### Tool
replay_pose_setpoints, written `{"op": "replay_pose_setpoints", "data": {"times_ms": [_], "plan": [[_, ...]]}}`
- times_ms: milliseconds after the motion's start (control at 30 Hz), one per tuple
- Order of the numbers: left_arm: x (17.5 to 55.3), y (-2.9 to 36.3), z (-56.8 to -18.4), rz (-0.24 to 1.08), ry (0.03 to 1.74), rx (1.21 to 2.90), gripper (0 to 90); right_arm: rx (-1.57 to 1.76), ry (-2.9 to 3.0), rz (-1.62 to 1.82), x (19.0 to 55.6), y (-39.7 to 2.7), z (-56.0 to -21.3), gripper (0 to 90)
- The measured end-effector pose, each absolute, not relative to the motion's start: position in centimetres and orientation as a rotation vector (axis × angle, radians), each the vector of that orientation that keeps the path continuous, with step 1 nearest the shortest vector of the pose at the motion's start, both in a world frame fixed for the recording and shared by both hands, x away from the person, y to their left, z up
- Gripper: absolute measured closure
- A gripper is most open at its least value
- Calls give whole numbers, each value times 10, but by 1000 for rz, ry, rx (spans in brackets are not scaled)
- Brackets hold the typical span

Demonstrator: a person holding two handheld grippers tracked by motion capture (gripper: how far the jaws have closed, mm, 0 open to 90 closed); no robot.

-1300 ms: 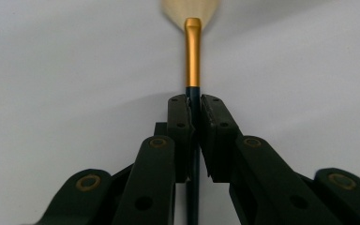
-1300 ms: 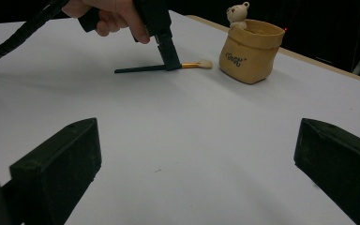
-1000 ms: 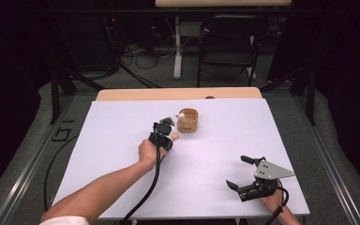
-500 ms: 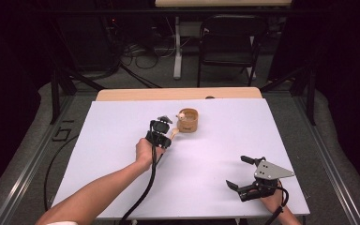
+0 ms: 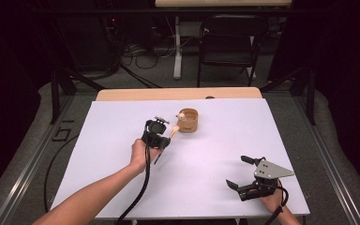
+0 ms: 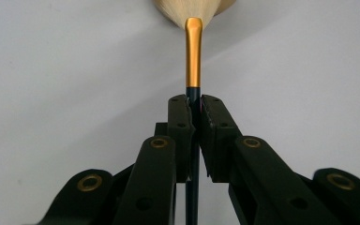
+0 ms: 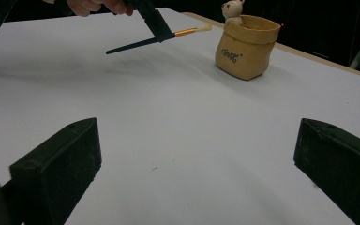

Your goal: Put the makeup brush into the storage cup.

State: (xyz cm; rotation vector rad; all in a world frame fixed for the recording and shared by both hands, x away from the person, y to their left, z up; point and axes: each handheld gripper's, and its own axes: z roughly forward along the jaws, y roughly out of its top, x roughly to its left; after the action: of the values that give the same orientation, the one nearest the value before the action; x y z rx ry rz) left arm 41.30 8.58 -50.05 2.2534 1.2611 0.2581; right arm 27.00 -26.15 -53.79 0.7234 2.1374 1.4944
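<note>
Lifted slightly and drawn a little leftward since the earlier frames, the left gripper (image 5: 161, 136) is seen clamped on the dark handle of a makeup brush (image 5: 172, 132). Brush is carried clear of the white table (image 5: 122, 140); its long axis runs from the jaws up and right, bristle tip nearest the tan pouch (image 5: 188, 121), just right and far of it, not touching. 1 small bear figure (image 5: 182, 115) sits at the pouch's left rim, on the brush's side. Nothing else lies between. Right gripper (image 5: 243, 180), near right and well apart, rests with jaws wide apart and empty.
</note>
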Motion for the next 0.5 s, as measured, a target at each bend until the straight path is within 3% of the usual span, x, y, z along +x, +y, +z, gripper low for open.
{"op": "replay_pose_setpoints", "data": {"times_ms": [500], "plan": [[400,82,-498,324,1134,2202,833,741,2140,1487,272,-262,-539,4]]}}
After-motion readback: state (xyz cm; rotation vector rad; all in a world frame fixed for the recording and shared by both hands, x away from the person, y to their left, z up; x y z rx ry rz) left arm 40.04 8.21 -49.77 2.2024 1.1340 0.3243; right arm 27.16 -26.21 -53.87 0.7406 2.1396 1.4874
